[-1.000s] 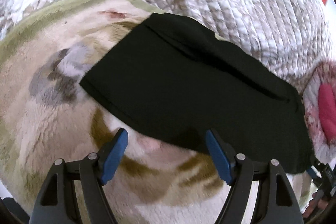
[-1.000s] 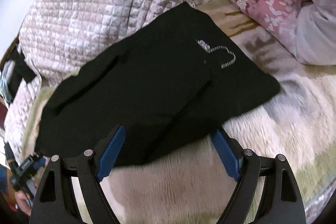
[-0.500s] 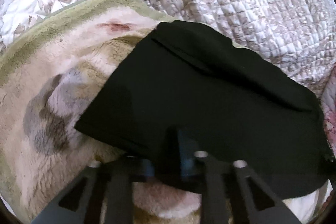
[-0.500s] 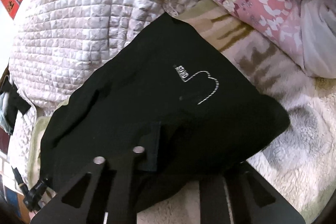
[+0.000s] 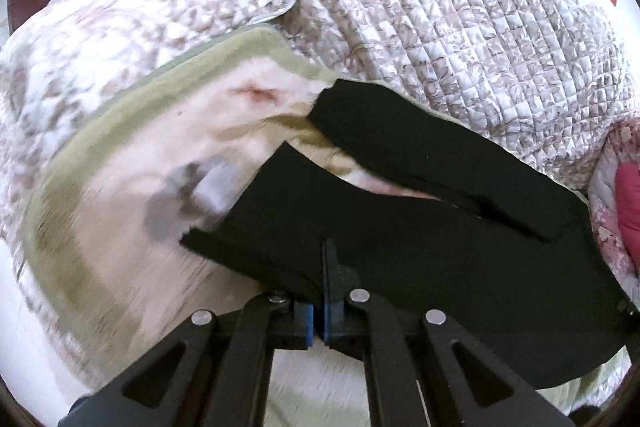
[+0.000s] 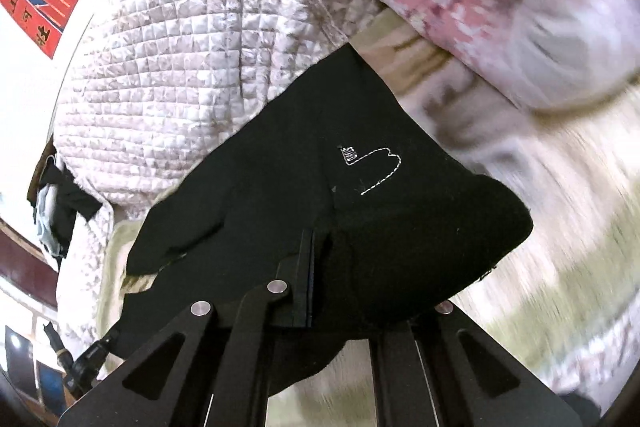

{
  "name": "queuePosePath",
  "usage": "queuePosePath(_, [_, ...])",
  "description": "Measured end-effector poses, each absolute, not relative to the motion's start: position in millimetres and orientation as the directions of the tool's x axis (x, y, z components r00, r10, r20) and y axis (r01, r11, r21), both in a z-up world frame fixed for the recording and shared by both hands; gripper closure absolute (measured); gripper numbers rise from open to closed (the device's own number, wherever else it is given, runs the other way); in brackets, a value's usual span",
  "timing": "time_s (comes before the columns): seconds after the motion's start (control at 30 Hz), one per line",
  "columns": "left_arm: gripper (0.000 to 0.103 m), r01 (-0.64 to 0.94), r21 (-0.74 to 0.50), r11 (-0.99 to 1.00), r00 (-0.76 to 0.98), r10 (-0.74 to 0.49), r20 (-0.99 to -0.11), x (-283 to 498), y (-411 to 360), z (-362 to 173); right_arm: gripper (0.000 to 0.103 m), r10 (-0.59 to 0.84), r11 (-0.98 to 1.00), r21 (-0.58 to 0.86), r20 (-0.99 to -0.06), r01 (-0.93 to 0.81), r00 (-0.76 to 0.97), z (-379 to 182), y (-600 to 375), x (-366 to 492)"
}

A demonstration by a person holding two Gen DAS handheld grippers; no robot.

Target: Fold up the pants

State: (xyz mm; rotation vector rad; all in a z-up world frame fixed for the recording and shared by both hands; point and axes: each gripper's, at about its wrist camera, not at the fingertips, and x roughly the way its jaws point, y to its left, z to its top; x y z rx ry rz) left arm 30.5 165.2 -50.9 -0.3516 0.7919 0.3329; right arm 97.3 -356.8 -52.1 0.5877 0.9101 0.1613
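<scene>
The black pants (image 5: 420, 227) are lying on a fleece blanket (image 5: 132, 163) spread over the bed, with a quilted cover (image 5: 460, 39) bunched up behind them and a pink floral quilt (image 6: 500, 7) off to one side. The near edge of the pants is being raised off the blanket by both grippers.

The left gripper (image 5: 319, 301) is clamping the near edge of the pants: its jaws are pressed together with the black cloth pinched between them. The right gripper (image 6: 310, 291) is clenched in the same way, its jaws closed on a bunched fold of the cloth near the white stitched mark (image 6: 372, 167). Both sets of jaws have just been closing, and the cloth is sitting between them in each case.

Progress, as judged from the pictures:

1. Done: both grasps are in place on the near edge, 1 at each end of it.
2. In progress: the edge is lifting. In the left view a gap is opening between the raised front layer and the far strip of the pants, and the blanket is showing through it. In the right view the cloth is doming up over the jaws.
3. Left to do: the raised edge is not yet lying on the far part of the pants, so this fold is not complete. Carrying the edge across, laying it down flat and releasing both grasps are probably the remaining steps. Whether further folds are needed after this 1 cannot be told.
</scene>
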Motion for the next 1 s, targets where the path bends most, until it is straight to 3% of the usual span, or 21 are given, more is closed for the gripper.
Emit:
queuePosePath(0.2, [0.099,-0.435,-0.175,0.884,0.586,0.13,-0.8,7.6,175.2,-91.4,0.099,0.365,0.826,0.535,-0.746,0.175,0.557,-84.5,-362.7,72.0])
queuePosePath(0.33, [0.099,-0.423,-0.196,0.885,0.62,0.126,-0.774,3.0,174.1,-78.8,0.099,0.36,0.835,0.534,-0.712,0.131,0.603,-61.3,-364.1,60.6])
queuePosePath(0.5, [0.099,-0.434,-0.207,0.877,0.59,0.103,-0.801,-0.2,175.3,-90.7,0.098,0.345,0.837,0.508,-0.777,0.202,0.526,-89.6,-366.2,62.2])
queuePosePath(0.63, [0.093,-0.449,-0.233,0.863,0.604,0.101,-0.79,-13.4,183.0,-89.1,0.081,0.322,0.858,0.482,-0.773,0.176,0.547,-77.7,-363.3,55.8])
queuePosePath(0.73, [0.083,-0.461,-0.253,0.851,0.611,0.098,-0.785,-13.5,196.1,-87.3,0.072,0.322,0.853,0.489,-0.767,0.181,0.555,-76.1,-363.3,53.1])
queuePosePath(0.87, [0.084,-0.484,-0.259,0.836,0.612,0.112,-0.783,-4.8,211.2,-91.3,0.072,0.302,0.846,0.494,-0.753,0.199,0.584,-72.9,-367.5,49.2])
queuePosePath(0.9, [0.088,-0.492,-0.258,0.832,0.605,0.113,-0.788,-2.9,213.1,-93.0,0.076,0.281,0.85,0.484,-0.75,0.207,0.598,-70.8,-370.2,48.2])
queuePosePath(0.93, [0.099,-0.503,-0.257,0.825,0.601,0.12,-0.79,-3.0,214.6,-93.6,0.089,0.276,0.848,0.485,-0.749,0.214,0.602,-70.0,-372.2,48.1])
queuePosePath(1.0, [0.099,-0.514,-0.233,0.826,0.603,0.154,-0.783,-5.9,212.8,-90.7,0.089,0.271,0.839,0.492,-0.748,0.233,0.605,-71.0,-377.4,46.0])
